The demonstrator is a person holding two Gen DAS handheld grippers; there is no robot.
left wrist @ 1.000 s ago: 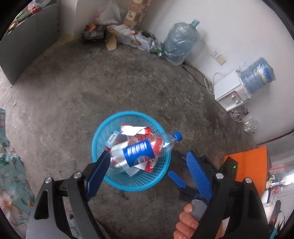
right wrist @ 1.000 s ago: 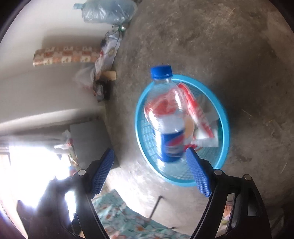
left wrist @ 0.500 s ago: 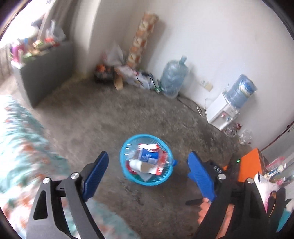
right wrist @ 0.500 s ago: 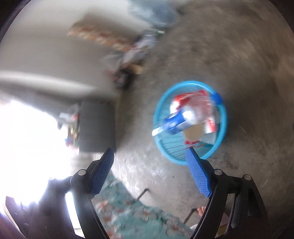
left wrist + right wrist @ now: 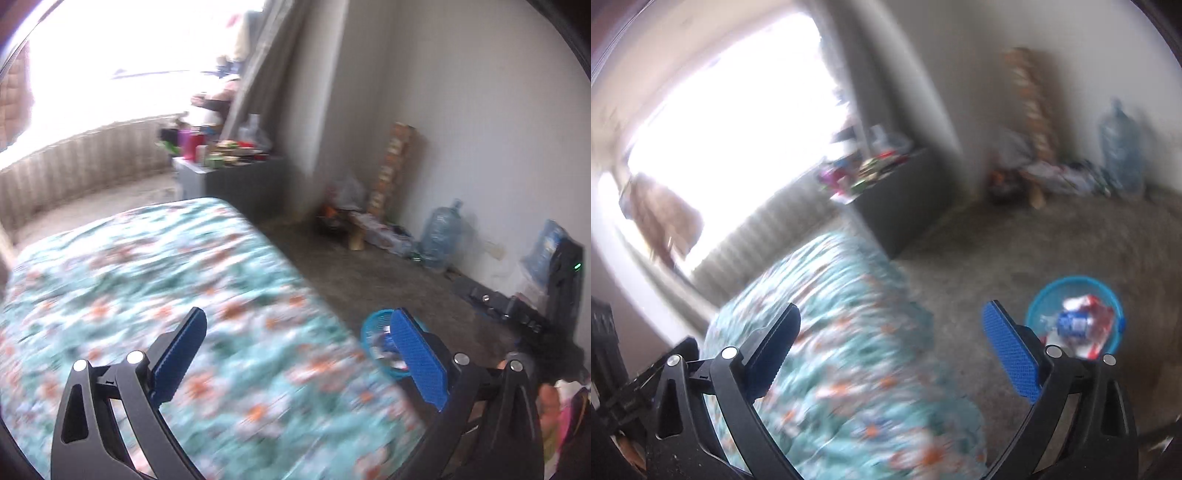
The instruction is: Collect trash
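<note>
A round blue basket [image 5: 1036,308] stands on the grey floor at the lower right of the right wrist view, with a plastic bottle [image 5: 1073,323] with a blue label and red-and-white wrappers lying inside. In the left wrist view the blue basket [image 5: 371,325] shows partly behind my right-hand blue finger. My left gripper [image 5: 297,317] has its jaws opening wide, nothing between them, and hangs above a floral bedspread [image 5: 147,280]. My right gripper [image 5: 890,312] is also opening, with nothing between its jaws, high above the bedspread [image 5: 849,332] and left of the basket.
A dark cabinet [image 5: 243,184] with clutter on top stands by the bright window. Bags, a patterned roll [image 5: 393,166] and a large water bottle [image 5: 439,236] line the far wall. The other black gripper [image 5: 517,310] and a hand show at the right edge.
Both grippers let go of the bottle, which now lies in the basket, then rose and swung left over the bed. The right gripper's view rolled upright. The basket shrank toward the lower right.
</note>
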